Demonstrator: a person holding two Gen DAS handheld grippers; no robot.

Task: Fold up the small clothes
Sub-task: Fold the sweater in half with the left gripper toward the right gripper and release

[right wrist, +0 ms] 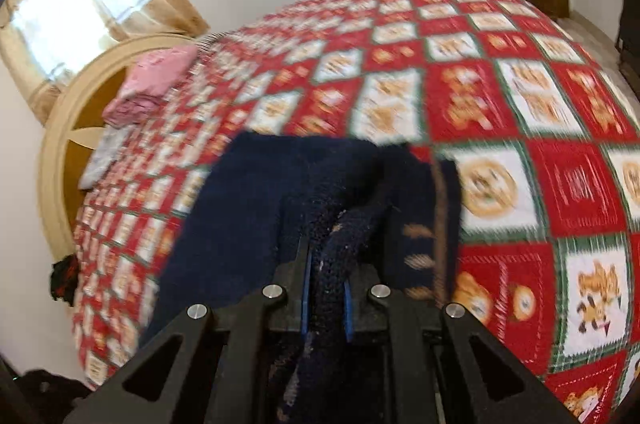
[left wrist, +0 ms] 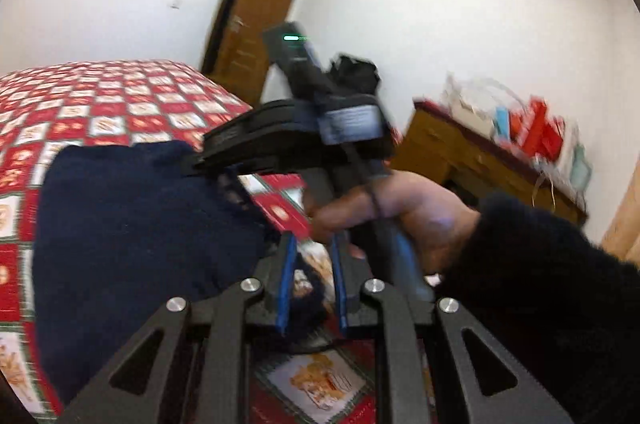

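A navy knitted garment (left wrist: 132, 236) lies partly on the red and white patterned bed cover (left wrist: 100, 104). My left gripper (left wrist: 312, 260) is shut on a small bunch of the navy knit, low between its blue pads. In the left wrist view the right gripper (left wrist: 240, 152) reaches over the garment's far edge, held by a hand. In the right wrist view my right gripper (right wrist: 326, 264) is shut on a thick fold of the navy garment (right wrist: 256, 204), which hangs lifted over the bed cover (right wrist: 480, 84). Brown stripes show on its right part.
Folded pink clothes (right wrist: 152, 84) and a pale folded piece (right wrist: 106, 152) lie near the rounded headboard (right wrist: 60, 128). A wooden door (left wrist: 256, 8) stands behind the bed. A wooden dresser (left wrist: 480, 160) with red boxes is at the right.
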